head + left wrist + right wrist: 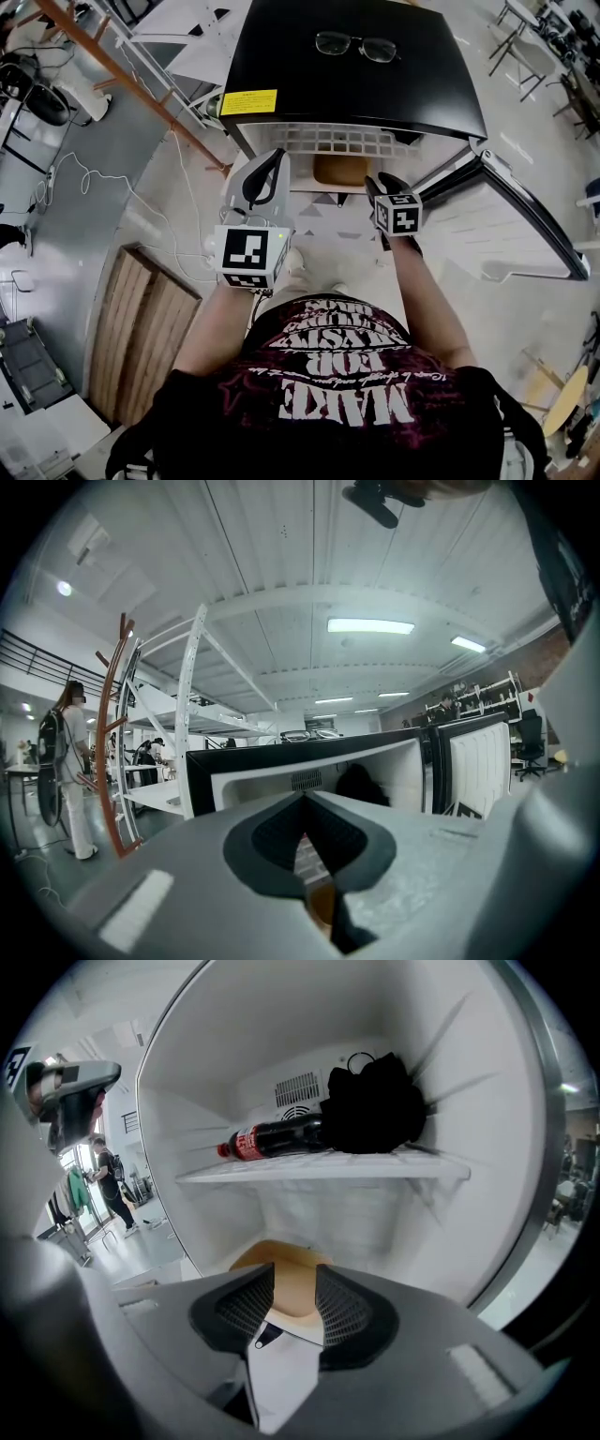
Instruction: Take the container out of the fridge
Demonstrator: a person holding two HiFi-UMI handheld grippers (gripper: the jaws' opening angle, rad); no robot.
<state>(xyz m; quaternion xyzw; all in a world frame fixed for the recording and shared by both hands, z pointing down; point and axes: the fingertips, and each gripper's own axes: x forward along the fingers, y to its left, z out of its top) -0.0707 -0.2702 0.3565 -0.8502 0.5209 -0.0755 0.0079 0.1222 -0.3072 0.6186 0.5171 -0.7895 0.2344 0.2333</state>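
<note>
Two grippers face an open fridge (pixel 375 89). The right gripper (pixel 294 1277) is narrowly parted and empty, with the tan container (pixel 279 1258) just ahead of it, low inside. The left gripper (pixel 303 804) is closed, empty, beside it.

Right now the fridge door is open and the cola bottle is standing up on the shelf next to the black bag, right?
Not quite. The cola bottle is lying on its side, not standing up, on the shelf next to the black bag. The right gripper view shows it. The fridge door is open, as you said.
</note>
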